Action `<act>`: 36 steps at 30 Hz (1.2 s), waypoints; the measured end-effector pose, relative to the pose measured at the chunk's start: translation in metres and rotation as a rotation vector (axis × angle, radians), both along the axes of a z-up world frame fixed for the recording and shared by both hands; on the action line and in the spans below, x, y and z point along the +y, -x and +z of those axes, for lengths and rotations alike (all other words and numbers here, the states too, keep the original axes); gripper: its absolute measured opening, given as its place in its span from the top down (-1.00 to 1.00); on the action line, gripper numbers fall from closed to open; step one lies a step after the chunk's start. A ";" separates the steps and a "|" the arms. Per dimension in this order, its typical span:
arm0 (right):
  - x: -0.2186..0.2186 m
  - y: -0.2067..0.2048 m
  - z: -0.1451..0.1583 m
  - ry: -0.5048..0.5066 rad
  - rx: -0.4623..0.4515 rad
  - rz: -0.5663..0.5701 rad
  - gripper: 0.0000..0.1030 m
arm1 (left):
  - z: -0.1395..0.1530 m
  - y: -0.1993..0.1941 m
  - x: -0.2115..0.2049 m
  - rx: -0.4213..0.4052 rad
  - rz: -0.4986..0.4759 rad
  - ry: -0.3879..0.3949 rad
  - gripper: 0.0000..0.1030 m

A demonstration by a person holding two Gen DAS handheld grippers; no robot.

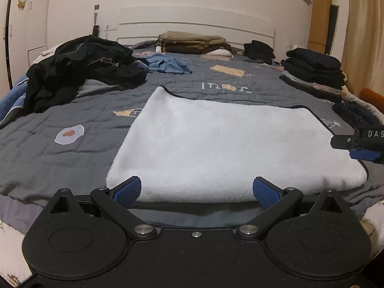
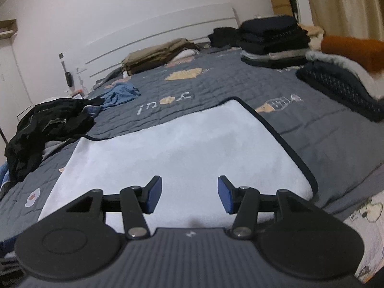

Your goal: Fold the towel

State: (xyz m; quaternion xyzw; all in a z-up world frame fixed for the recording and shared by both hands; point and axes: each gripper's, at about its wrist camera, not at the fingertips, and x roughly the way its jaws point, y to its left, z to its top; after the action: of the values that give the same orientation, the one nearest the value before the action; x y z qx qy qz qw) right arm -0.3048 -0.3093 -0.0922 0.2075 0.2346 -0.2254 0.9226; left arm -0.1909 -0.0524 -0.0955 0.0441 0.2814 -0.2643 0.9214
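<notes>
A white towel (image 1: 216,144) with a dark trim lies flat on the grey quilt (image 1: 60,148), doubled over, its rounded fold along the near side. My left gripper (image 1: 196,187) is at that near fold, low over the bed's edge, open wide, and its blue pads (image 1: 128,190) stand apart from the cloth. In the right wrist view the towel (image 2: 180,144) fills the middle, and my right gripper (image 2: 189,182) hovers over its near right part, open, with nothing pinched. The right gripper (image 1: 360,141) also shows at the right edge of the left wrist view.
A heap of black clothes (image 1: 79,72) and a blue garment (image 1: 168,66) lie at the back left. Folded khaki items (image 1: 192,42) sit by the headboard. A stack of folded dark clothes (image 1: 314,72) stands at the right, with more folded pieces (image 2: 336,81) nearer.
</notes>
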 end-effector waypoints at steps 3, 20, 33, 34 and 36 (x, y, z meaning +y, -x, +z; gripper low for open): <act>-0.001 0.001 0.002 0.003 -0.014 -0.003 0.02 | 0.001 0.002 -0.001 -0.012 -0.012 0.002 -0.94; 0.006 0.003 0.005 0.041 -0.019 0.011 0.02 | 0.000 0.007 -0.002 -0.025 -0.022 -0.013 -0.94; 0.007 0.001 0.005 0.057 -0.024 0.017 0.02 | -0.001 0.008 -0.005 -0.032 -0.036 -0.024 -0.94; 0.007 0.001 0.005 0.054 -0.023 0.017 0.02 | -0.001 0.007 -0.004 -0.032 -0.032 -0.021 -0.94; 0.007 0.002 0.005 0.052 -0.023 0.019 0.02 | 0.000 0.008 -0.004 -0.032 -0.031 -0.020 -0.94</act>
State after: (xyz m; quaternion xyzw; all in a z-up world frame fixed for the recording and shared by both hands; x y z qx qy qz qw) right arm -0.3064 -0.3023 -0.0874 0.1838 0.2198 -0.2200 0.9325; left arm -0.1985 -0.0564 -0.0960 0.0617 0.2685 -0.2749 0.9211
